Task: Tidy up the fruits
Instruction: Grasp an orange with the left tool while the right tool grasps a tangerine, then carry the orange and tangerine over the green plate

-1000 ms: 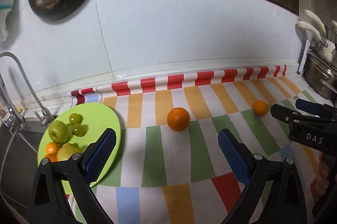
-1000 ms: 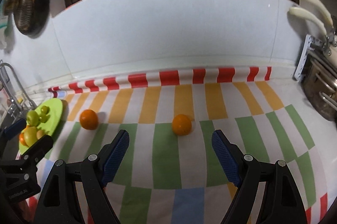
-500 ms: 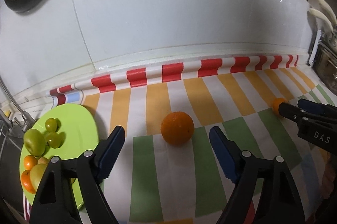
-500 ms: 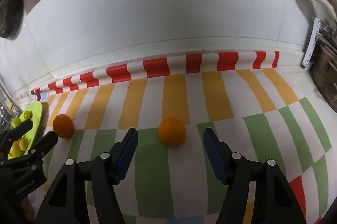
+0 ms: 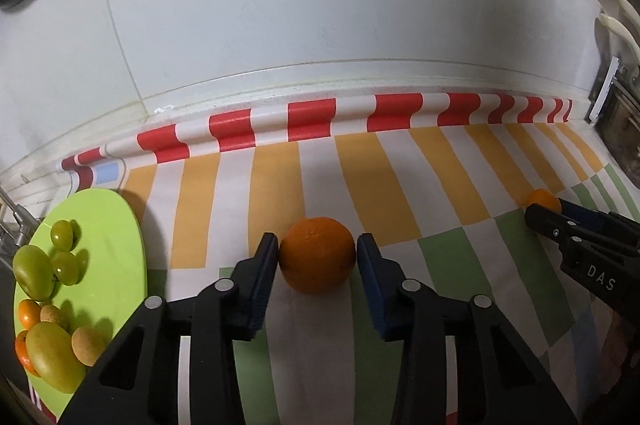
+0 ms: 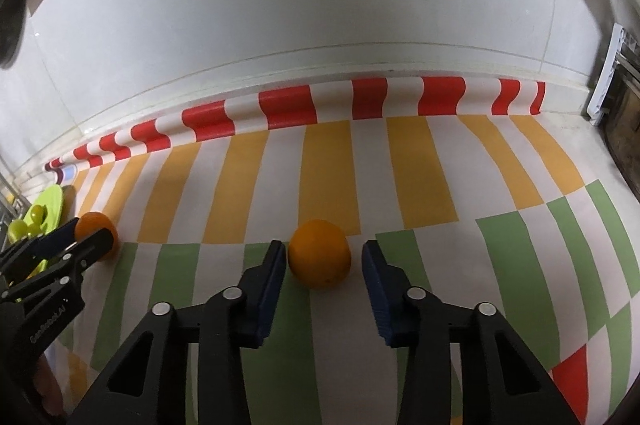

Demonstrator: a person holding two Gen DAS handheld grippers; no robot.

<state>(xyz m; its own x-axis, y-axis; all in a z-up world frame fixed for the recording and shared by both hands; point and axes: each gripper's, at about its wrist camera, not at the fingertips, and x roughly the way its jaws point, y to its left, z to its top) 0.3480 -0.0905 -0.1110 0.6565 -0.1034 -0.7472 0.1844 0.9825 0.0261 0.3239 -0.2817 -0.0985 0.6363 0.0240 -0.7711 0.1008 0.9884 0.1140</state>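
A large orange [image 5: 317, 261] lies on the striped cloth between the blue pads of my left gripper [image 5: 317, 245]. The jaws are closing and both pads touch its sides. A smaller orange [image 6: 320, 253] lies between the pads of my right gripper [image 6: 324, 251], whose jaws are also closing. The left pad is almost against it, and a narrow gap shows at the right pad. Each gripper also appears at the edge of the other view. A green plate [image 5: 116, 257] at the left holds several green, yellow and orange fruits.
The striped cloth [image 5: 360, 181] covers the counter up to a white tiled wall [image 5: 320, 25]. A sink rack [image 5: 12, 221] borders the plate on the left. Metal kitchenware [image 6: 624, 129] stands at the right end of the counter.
Both grippers moved forward and down onto their oranges. Their jaws narrowed from wide open to close around the fruit. The oranges have not moved.
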